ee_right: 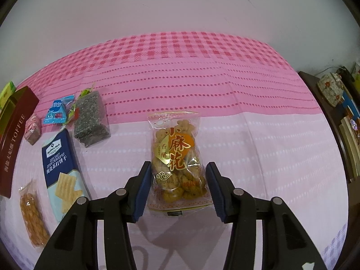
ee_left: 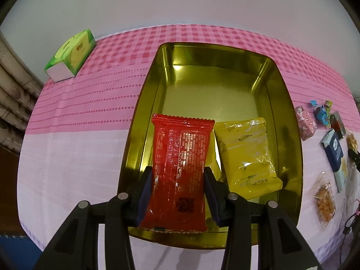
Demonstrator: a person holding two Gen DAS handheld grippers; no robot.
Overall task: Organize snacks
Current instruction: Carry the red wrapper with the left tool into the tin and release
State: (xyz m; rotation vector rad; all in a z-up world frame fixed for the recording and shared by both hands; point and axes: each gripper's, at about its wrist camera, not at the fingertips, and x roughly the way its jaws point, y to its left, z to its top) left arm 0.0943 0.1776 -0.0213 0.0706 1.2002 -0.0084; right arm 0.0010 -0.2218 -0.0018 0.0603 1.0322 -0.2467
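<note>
In the left wrist view, my left gripper [ee_left: 178,175] is shut on a red snack packet [ee_left: 181,157] and holds it over the near end of an open gold tin [ee_left: 290,103]. A yellow snack packet [ee_left: 248,155] lies inside the tin to the right. In the right wrist view, my right gripper [ee_right: 177,173] is shut on a clear bag of fried dough twists [ee_right: 177,159], held above the pink tablecloth.
A green tissue pack [ee_left: 72,55] sits far left. Loose snacks lie left of the right gripper: a blue cracker box [ee_right: 59,164], a dark seaweed pack [ee_right: 91,121], a blue candy [ee_right: 57,110], a pink candy [ee_right: 33,129], an orange snack bag [ee_right: 32,216]. A maroon toffee tin side [ee_right: 13,141] shows at left.
</note>
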